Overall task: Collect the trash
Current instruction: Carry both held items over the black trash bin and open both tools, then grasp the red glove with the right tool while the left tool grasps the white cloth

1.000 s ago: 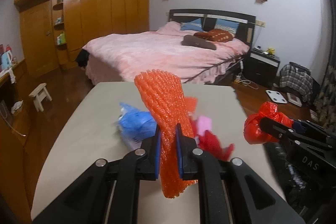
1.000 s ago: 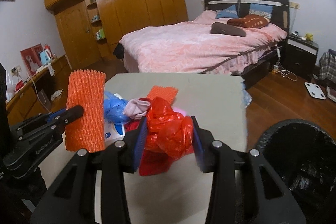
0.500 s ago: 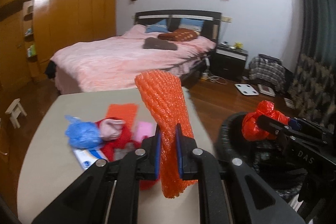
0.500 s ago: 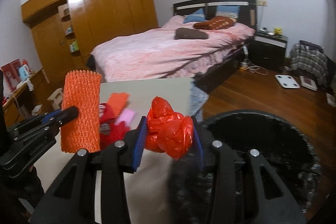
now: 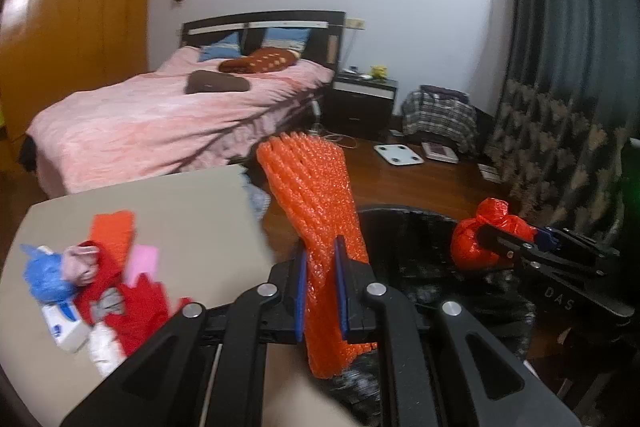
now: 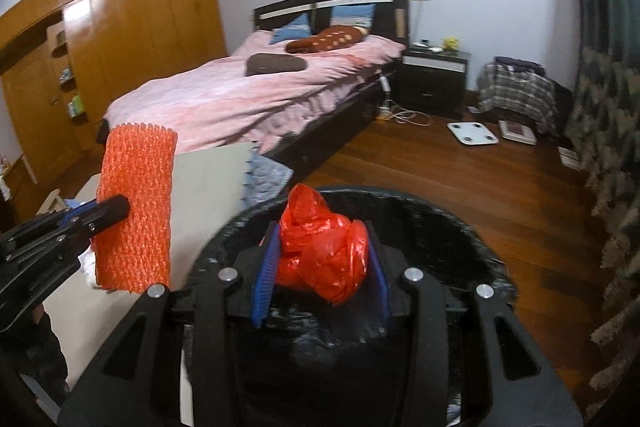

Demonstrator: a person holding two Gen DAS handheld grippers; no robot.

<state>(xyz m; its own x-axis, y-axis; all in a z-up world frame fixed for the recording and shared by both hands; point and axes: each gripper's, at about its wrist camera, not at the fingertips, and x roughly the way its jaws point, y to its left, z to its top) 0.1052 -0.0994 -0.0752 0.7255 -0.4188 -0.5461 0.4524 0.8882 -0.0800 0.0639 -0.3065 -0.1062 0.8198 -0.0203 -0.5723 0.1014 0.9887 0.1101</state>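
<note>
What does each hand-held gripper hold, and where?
Left hand-held gripper: orange foam net, pinched near its lower part. Right hand-held gripper: crumpled red bag, by its sides.

We see our left gripper [image 5: 321, 289] built of matte black linkage arms with silver round screws and blue pads. Our right gripper [image 6: 320, 271] matches it, with white "DAS" lettering at 3 o'clock in the left view.

Right gripper [image 6: 320, 267] clamps red plastic bag [image 6: 324, 255] over black bin [image 6: 460, 227]; left gripper [image 6: 120, 205] pinches orange foam net [image 6: 138, 203].
</note>
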